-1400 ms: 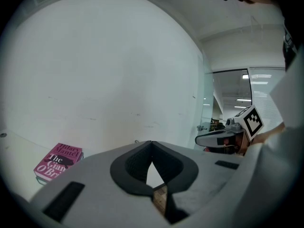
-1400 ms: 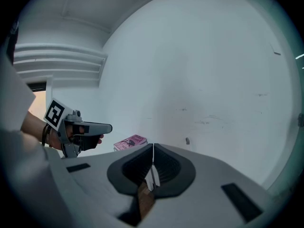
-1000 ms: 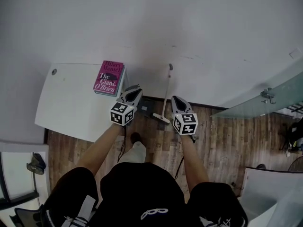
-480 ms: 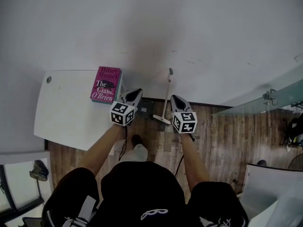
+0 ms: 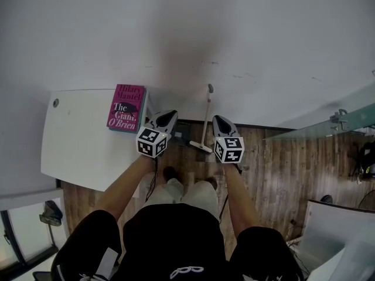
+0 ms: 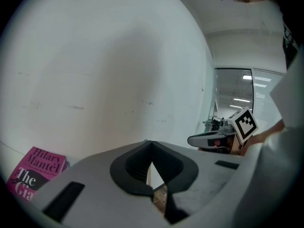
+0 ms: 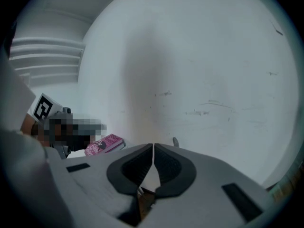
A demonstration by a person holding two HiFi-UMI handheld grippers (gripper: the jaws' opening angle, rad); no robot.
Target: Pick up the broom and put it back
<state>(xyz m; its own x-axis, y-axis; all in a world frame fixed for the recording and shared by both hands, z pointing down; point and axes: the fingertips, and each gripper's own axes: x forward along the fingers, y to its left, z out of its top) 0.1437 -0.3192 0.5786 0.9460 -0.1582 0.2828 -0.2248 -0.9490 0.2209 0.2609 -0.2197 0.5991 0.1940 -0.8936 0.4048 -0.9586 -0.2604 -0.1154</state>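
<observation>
White broom leans against the far wall, between the left gripper and right gripper, both pressed together and empty (probably light, stiff); take its handle midway up.

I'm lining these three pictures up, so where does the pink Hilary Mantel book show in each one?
Head view: pink book on the white table's far right corner, just left of the left tool.
Left gripper view: the book at the lower left edge, partly cut off.
Right gripper view: the book left of centre, low.
Shared landmark: the white wall behind it.
</observation>
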